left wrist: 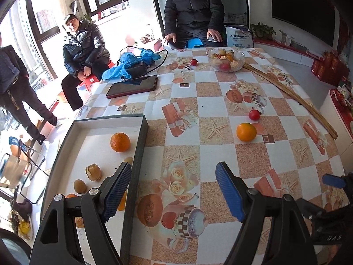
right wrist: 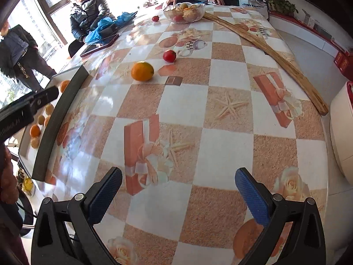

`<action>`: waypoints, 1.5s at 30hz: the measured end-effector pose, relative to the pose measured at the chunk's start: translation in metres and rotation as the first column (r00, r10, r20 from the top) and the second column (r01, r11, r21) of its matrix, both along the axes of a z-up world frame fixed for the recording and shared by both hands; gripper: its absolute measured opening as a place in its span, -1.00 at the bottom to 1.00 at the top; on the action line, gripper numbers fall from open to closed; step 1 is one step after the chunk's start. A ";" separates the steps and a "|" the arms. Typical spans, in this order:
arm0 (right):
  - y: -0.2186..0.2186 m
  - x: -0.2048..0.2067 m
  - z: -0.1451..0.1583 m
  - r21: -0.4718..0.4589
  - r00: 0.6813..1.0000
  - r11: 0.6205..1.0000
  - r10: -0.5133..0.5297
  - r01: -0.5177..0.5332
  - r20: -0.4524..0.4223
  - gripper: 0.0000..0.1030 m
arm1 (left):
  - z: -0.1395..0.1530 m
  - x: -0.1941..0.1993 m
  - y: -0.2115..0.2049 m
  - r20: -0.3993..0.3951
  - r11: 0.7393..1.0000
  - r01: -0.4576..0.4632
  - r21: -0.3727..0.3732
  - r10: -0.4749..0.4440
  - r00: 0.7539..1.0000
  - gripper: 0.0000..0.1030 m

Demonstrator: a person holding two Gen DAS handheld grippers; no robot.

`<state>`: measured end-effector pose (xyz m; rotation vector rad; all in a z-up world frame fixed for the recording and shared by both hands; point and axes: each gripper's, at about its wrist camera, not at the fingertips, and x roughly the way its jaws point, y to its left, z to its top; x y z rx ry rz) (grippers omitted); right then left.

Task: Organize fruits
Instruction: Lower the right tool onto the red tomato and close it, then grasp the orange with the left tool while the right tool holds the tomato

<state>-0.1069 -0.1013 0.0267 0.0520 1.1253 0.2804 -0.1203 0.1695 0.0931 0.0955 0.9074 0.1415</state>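
Note:
A shallow white tray with dark walls (left wrist: 141, 145) sits at the table's left edge and holds a mandarin (left wrist: 120, 142), a walnut (left wrist: 93, 172), a kiwi (left wrist: 79, 186) and other small fruit. My left gripper (left wrist: 174, 187) hangs open and empty over the tray's right wall. An orange (left wrist: 246, 131) (right wrist: 142, 71) and a small red fruit (left wrist: 254, 114) (right wrist: 169, 55) lie loose mid-table. A glass bowl of fruit (left wrist: 225, 60) (right wrist: 183, 12) stands at the far edge, another red fruit (left wrist: 194, 62) (right wrist: 155, 18) beside it. My right gripper (right wrist: 179, 190) is open and empty above bare tablecloth, well short of the orange.
A phone (left wrist: 132, 86), a blue plastic bag with a black pouch and cable (left wrist: 130, 63) lie at the far left. A long wooden stick (left wrist: 293, 95) (right wrist: 264, 50) runs down the right side. People sit and stand beyond the table's far and left edges.

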 end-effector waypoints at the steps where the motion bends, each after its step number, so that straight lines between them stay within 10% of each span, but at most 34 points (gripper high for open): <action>1: -0.001 0.013 0.006 0.007 1.000 1.000 -0.007 0.007 0.005 1.00 | -0.002 0.002 0.001 -0.006 1.000 0.011 -0.010 -0.011 1.000 0.58; 12: 0.020 0.152 -0.009 0.066 0.990 0.987 -0.144 0.144 -0.012 0.98 | -0.020 0.024 -0.005 -0.040 0.995 0.078 -0.067 -0.081 0.996 0.58; 20: 0.060 0.163 -0.021 -0.097 0.996 0.993 -0.069 0.074 0.051 0.24 | -0.031 0.044 -0.017 -0.044 0.990 0.124 -0.074 -0.127 0.991 0.58; 22: 0.058 0.157 -0.020 -0.143 0.994 0.987 -0.063 0.075 0.087 -0.50 | -0.032 0.048 -0.021 -0.038 0.988 0.133 -0.082 -0.136 0.990 0.58; 38: -0.025 0.083 -0.017 0.014 0.987 0.992 -0.129 0.128 0.092 -0.50 | -0.079 0.122 -0.077 -0.118 0.969 0.122 -0.217 -0.150 0.982 0.57; 42: -0.023 0.070 -0.017 0.003 0.988 0.994 -0.111 0.111 0.103 -0.50 | -0.082 0.114 -0.084 -0.083 0.979 0.139 -0.147 -0.152 0.985 -0.15; 45: -0.019 0.058 -0.018 -0.005 0.989 0.995 -0.094 0.095 0.114 -0.50 | -0.081 0.098 -0.081 -0.082 0.975 0.157 -0.158 -0.171 0.982 -0.16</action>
